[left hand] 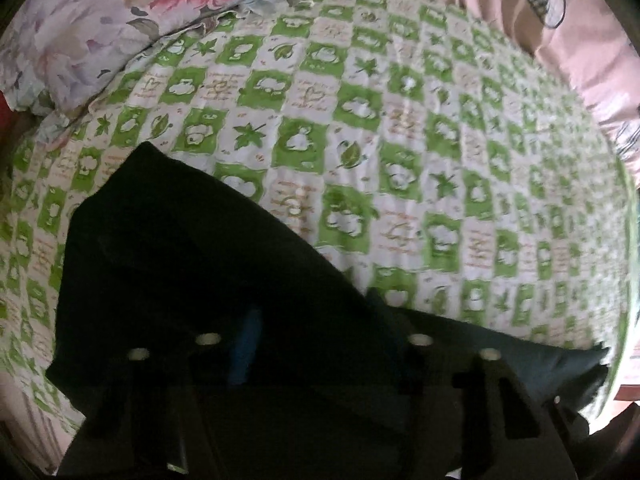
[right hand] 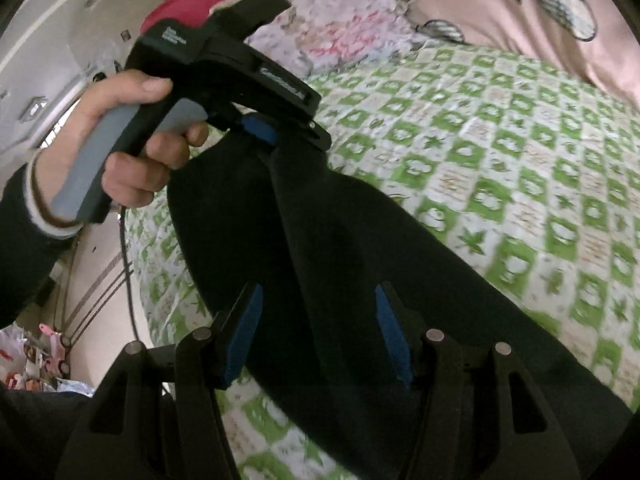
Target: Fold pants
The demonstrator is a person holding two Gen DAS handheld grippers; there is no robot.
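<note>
The black pants [right hand: 360, 248] hang lifted over the green-and-white checked bed sheet [right hand: 520, 160]. In the right wrist view the left gripper [right hand: 264, 132], held in a hand, is shut on the pants' upper end. My right gripper [right hand: 318, 300] has its blue pads [right hand: 244, 332] spread wide with the black cloth passing between them, not pinched. In the left wrist view the pants [left hand: 180, 260] drape dark over the left gripper [left hand: 304, 320] and hide most of its fingers; one blue pad [left hand: 246, 344] shows.
A floral pillow [left hand: 80, 32] lies at the far left of the bed and a pink quilt [left hand: 560, 20] at the far right. A tiled floor [right hand: 100, 264] with clutter is left of the bed. A cable [right hand: 128, 260] hangs from the left gripper.
</note>
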